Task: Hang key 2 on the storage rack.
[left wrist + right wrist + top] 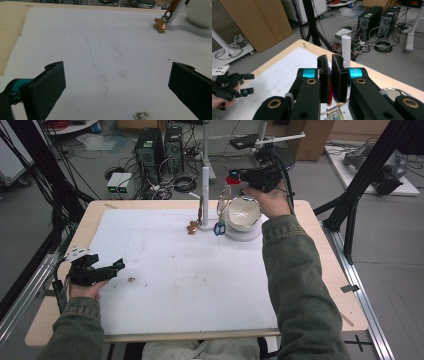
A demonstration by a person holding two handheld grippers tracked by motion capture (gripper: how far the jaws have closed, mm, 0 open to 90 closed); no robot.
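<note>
Sleeved forearms frame the surface (165, 285); right tool (331, 77) clamped on a red tag (330, 92), keyring (223, 200) dangling by the white post (205, 195), probably for hanging; left tool (117, 82) wide open, empty, parked clear.

A pale wooden counter (327, 265) carries a white, faintly stained sheet (175, 275) and stands on a grey floor (320, 182) strewn with tangled cables (175, 182). Beyond its far edge sit two black computer towers (160, 147) and a small white box (119, 182), with brown cardboard panels (254, 22) leaning farther off. Black frame struts (367, 175) rise at the right, and a metal rail (362, 295) runs along that side.
</note>
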